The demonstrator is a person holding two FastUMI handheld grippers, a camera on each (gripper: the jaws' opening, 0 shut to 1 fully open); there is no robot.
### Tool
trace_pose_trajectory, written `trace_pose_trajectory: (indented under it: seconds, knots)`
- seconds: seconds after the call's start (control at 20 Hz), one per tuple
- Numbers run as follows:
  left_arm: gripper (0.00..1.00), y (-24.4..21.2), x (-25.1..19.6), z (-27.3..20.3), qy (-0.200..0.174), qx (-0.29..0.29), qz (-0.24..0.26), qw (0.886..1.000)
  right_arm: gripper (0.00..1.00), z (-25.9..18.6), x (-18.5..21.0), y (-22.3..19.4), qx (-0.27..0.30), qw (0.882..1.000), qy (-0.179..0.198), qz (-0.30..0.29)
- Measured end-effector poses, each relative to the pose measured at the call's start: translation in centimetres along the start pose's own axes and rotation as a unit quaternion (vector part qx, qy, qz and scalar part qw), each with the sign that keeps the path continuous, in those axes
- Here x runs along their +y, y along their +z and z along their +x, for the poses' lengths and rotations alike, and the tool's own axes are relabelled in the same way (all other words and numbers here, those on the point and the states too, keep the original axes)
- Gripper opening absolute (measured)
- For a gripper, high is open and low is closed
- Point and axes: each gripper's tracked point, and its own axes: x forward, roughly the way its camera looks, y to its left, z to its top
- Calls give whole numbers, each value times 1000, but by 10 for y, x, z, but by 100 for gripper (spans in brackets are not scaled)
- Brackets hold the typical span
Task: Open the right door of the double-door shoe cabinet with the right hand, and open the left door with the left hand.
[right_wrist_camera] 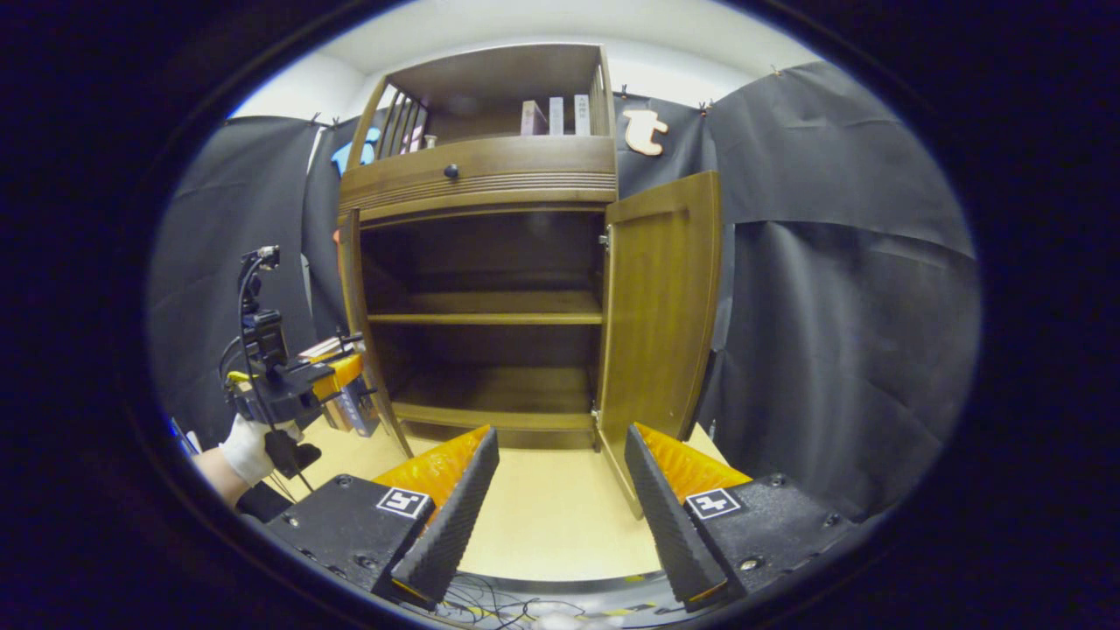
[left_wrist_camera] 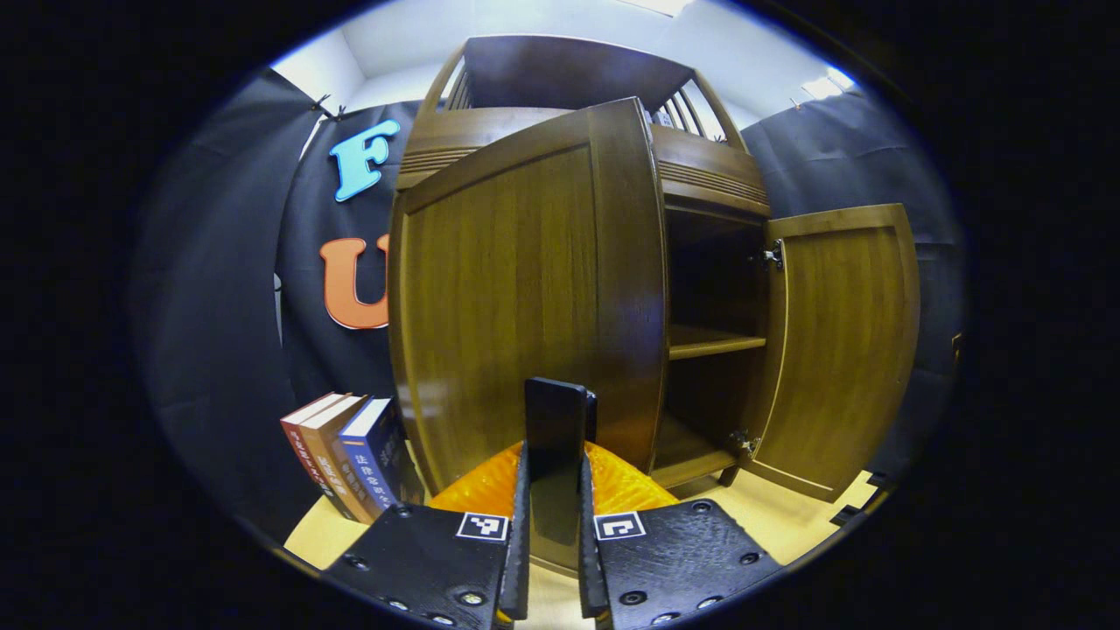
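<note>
Black cloth walls the booth on every side, with a pale floor (right_wrist_camera: 542, 516) under a brown wooden double-door shoe cabinet (right_wrist_camera: 477, 175) at the centre of the right gripper view. In that view the right door (right_wrist_camera: 661, 324) stands swung well out at the right of centre, and the cabinet's interior shelf (right_wrist_camera: 486, 317) lies bare and in shadow. A round knob (right_wrist_camera: 451, 171) sits on the drawer band above, and a few books (right_wrist_camera: 556, 115) stand upright in the open top compartment. The right hand-held gripper (right_wrist_camera: 560, 512) rides low in the frame with its fingers spread wide apart, holding nothing, just short of the right door's lower corner. At the lower left of the same view a gloved hand (right_wrist_camera: 248, 448) carries the left hand-held gripper (right_wrist_camera: 346, 367) at the edge of the left door (right_wrist_camera: 354, 324), seen edge-on. In the left gripper view the left door (left_wrist_camera: 525, 297) fills the middle of the frame, partly swung out, and the left hand-held gripper (left_wrist_camera: 557, 455) has its fingers drawn close together on the door's dark handle (left_wrist_camera: 556, 420). Three books (left_wrist_camera: 346, 455) lean together at the lower left, beside the cabinet, and the right door (left_wrist_camera: 844, 350) hangs open at the right.
</note>
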Motion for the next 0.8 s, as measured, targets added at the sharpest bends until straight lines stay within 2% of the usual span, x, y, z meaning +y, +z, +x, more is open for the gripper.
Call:
trace_pose_trajectory:
  seconds: [0.15, 0.25, 0.3, 0.35, 0.4, 0.45, 0.5, 0.55, 0.65, 0.7, 0.8]
  knots:
    - [21, -1, 13, -11, 15, -1, 14, 1000, 92, 1, 8, 0, 1, 1000, 14, 0]
    - [21, -3, 21, -17, 29, 1, 3, 1000, 89, 0, 11, 0, -3, 1000, 21, -3]
    - [21, -5, 25, -21, 36, 2, -5, 999, 92, 0, 12, 0, -5, 1000, 24, -3]
    - [29, -4, 30, -24, 41, 2, -12, 999, 94, 1, 13, 0, -5, 1000, 28, -2]
    - [21, -4, 35, -28, 47, 3, -14, 999, 92, 2, 15, -2, -5, 999, 32, 1]
    - [29, -5, 40, -29, 51, 2, -9, 999, 92, 2, 17, -3, -3, 999, 36, 2]
    - [21, -2, 43, -45, 57, 6, -5, 998, 92, 2, 19, -5, -2, 999, 40, 2]
    - [13, -5, 47, -37, 59, 5, 2, 998, 92, 3, 21, -5, 0, 999, 43, 1]
    - [13, -5, 56, -43, 68, 7, 7, 998, 92, 6, 26, -8, 3, 999, 50, -3]
    - [7, -5, 60, -47, 69, 5, 5, 998, 92, 8, 27, -8, 5, 999, 53, -3]
    - [7, -7, 65, -42, 62, 2, 1, 998, 92, 11, 32, -11, 10, 998, 59, -6]
